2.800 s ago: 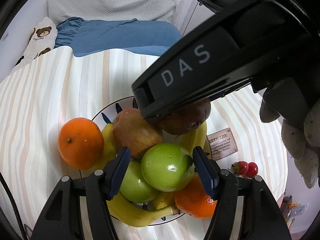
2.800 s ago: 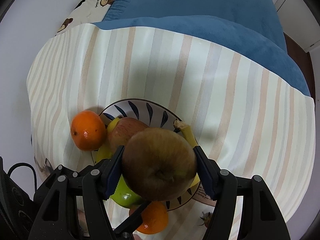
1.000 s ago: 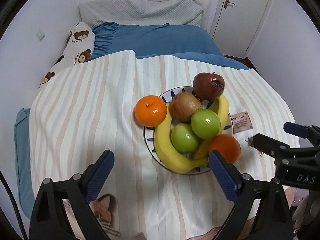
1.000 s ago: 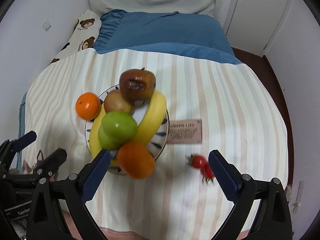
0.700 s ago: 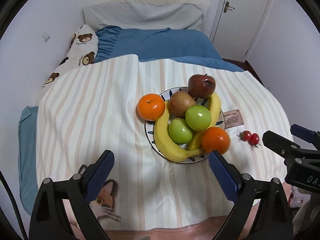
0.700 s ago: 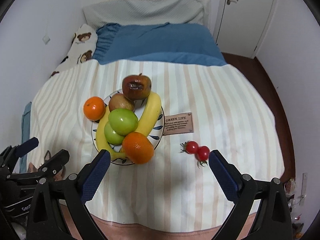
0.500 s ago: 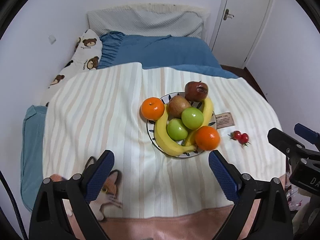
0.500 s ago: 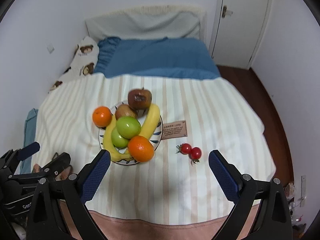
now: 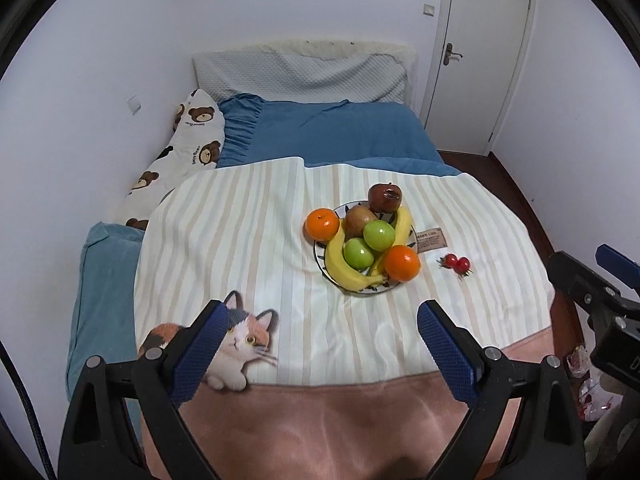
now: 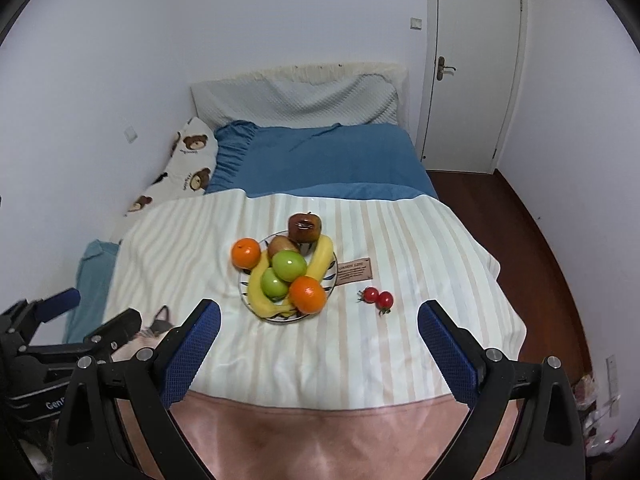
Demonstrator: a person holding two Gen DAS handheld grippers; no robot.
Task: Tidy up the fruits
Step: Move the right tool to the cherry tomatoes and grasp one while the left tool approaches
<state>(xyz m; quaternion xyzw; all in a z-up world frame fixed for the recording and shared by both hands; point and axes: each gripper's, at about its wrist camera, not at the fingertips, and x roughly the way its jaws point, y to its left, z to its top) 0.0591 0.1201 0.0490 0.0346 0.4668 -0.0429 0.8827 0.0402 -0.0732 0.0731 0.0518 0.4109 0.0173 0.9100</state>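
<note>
A patterned plate (image 9: 362,292) (image 10: 276,319) on the striped blanket holds two bananas, two green apples (image 9: 379,235) (image 10: 289,265), a brownish apple and a dark red apple (image 9: 384,197) (image 10: 305,227). One orange (image 9: 322,223) (image 10: 245,253) leans at the plate's left rim, another (image 9: 402,263) (image 10: 307,294) at its near right. Two cherry tomatoes (image 9: 457,262) (image 10: 377,297) lie on the blanket right of the plate. My left gripper (image 9: 322,330) is open and empty, well back from the plate. My right gripper (image 10: 319,326) is open and empty too.
The striped blanket (image 9: 248,232) covers the bed's near half, with a cat print (image 9: 236,340) and a sewn label (image 9: 431,239). Blue bedding (image 9: 328,136), a bear pillow (image 9: 192,140) and a grey pillow lie beyond. A door (image 9: 476,48) and wooden floor are at the right.
Both grippers let go of their fruit, opened wide and pulled back and up from the plate. The dark red apple now rests at the plate's far rim, a green apple on the pile.
</note>
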